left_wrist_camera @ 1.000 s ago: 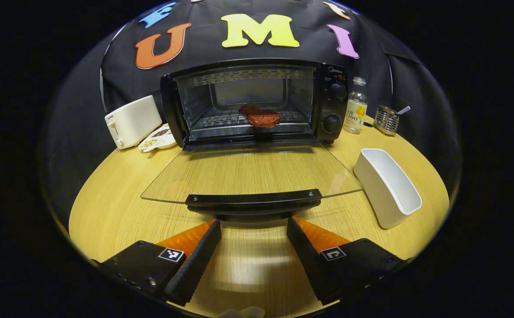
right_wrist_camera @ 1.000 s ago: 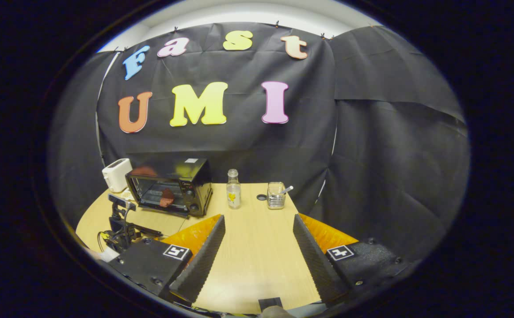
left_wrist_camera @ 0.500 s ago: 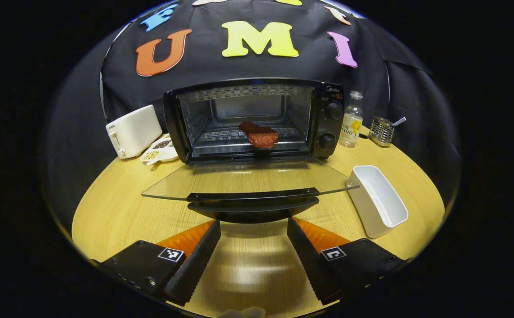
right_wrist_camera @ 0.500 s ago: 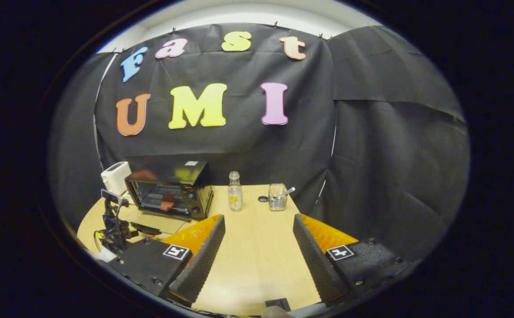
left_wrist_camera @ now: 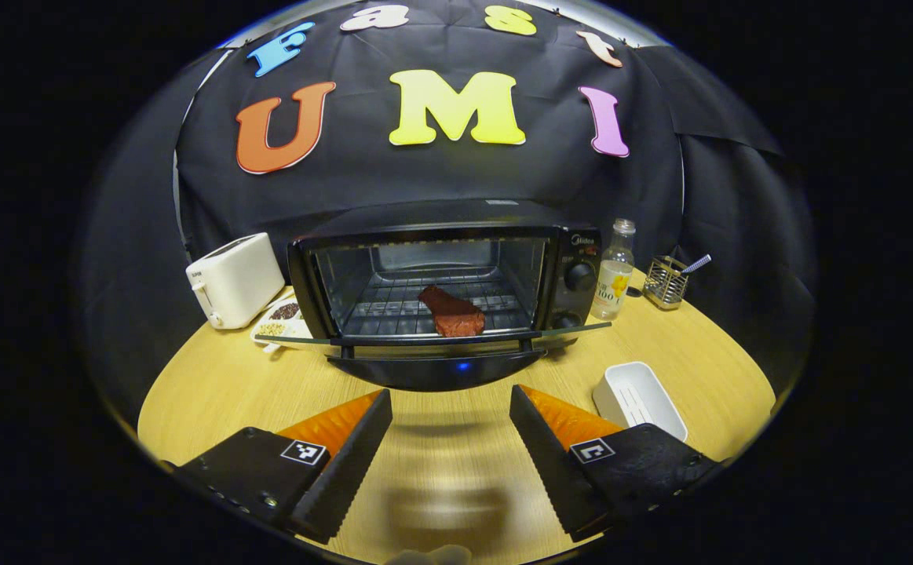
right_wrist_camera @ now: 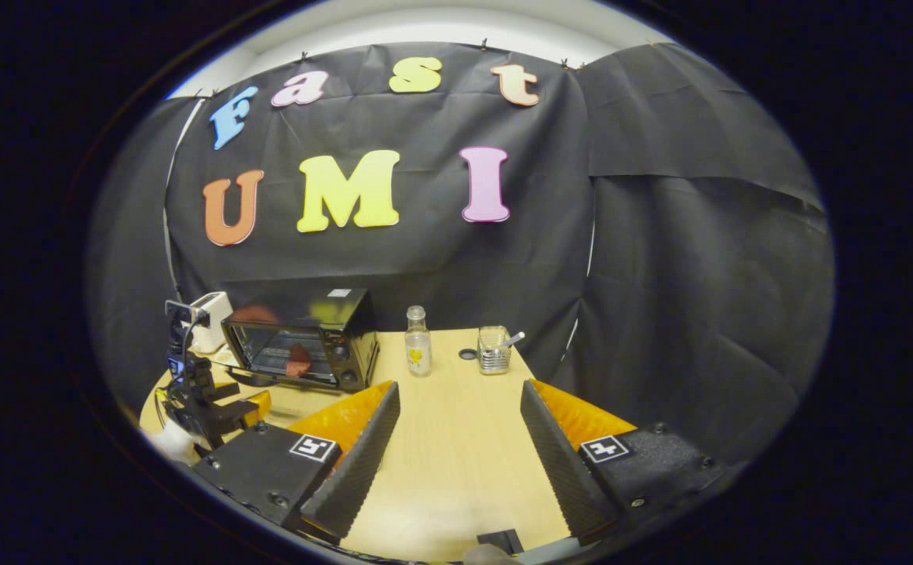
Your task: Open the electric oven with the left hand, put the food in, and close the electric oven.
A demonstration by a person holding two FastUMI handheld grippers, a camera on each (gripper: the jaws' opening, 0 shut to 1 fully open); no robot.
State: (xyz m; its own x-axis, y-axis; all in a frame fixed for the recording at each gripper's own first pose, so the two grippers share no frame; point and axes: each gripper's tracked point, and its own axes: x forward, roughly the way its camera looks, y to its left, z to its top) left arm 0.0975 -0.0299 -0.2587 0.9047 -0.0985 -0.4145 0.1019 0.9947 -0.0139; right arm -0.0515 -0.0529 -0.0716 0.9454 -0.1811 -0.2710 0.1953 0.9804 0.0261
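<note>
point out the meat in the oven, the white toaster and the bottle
meat (left_wrist_camera: pixel 451 315), left gripper view, middle of the red piece on the rack.
white toaster (left_wrist_camera: pixel 235 279), left gripper view, its front side face.
bottle (left_wrist_camera: pixel 613 276), left gripper view, its labelled body.

A clear bottle (left_wrist_camera: pixel 615 268) is standing on the wooden table (left_wrist_camera: pixel 213 384), with a wire holder (left_wrist_camera: pixel 666 280) just right of it, a white tub (left_wrist_camera: pixel 638 397) nearer, and a white toaster (left_wrist_camera: pixel 234 278) sitting far left.
</note>
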